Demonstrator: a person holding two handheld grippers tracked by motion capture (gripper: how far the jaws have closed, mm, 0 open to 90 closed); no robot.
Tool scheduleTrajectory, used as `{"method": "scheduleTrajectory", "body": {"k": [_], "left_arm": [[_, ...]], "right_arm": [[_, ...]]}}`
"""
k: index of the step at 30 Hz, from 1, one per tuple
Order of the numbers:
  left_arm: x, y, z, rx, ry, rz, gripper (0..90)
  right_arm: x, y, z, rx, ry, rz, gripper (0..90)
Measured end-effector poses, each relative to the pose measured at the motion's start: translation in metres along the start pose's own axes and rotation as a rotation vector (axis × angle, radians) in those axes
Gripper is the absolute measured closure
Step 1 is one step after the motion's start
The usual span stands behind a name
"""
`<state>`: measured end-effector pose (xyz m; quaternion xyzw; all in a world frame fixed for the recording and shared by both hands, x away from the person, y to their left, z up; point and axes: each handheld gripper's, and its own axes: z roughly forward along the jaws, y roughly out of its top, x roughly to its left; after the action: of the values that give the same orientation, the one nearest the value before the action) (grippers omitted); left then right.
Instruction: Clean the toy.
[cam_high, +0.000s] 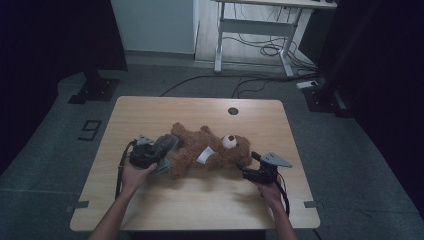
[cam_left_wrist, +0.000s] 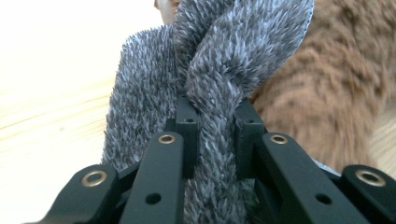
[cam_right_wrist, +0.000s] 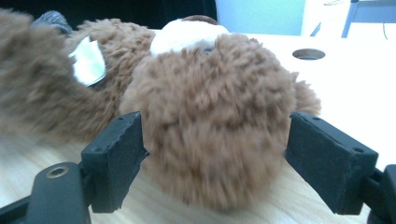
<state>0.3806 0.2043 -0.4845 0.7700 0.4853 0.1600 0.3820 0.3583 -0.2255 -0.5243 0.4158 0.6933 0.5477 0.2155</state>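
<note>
The brown plush teddy bear lies on its back near the middle of the pale wooden table, its long axis slanting across the top: head toward the person's right and nearer edge, legs toward the left. A white tag shows on its belly. At its leg end sits a grey fuzzy fabric piece, a small garment by the look of it, touching the bear's fur. The left tongs are clamped tight on a fold of that grey fabric, with the brown leg just beside it. The right tongs stand apart, one jaw on either side of the bear's round head, neither pad pressing into the fur that I can see. To my eye the work is pulling the grey piece along or off the legs while the bear is steadied; doing it well probably means closing the right tongs on the head first, then drawing the fabric along the body's line rather than across it, so the bear does not swing round on the table.
</note>
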Motion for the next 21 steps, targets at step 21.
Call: {"method": "scheduleTrajectory", "body": {"k": [21], "left_arm": [[0.024,-0.074,-0.041,0.067,0.041,-0.002,69.0]], "right_arm": [[-0.007,-0.017,-0.018,0.074,0.025,-0.025,19.8]]}}
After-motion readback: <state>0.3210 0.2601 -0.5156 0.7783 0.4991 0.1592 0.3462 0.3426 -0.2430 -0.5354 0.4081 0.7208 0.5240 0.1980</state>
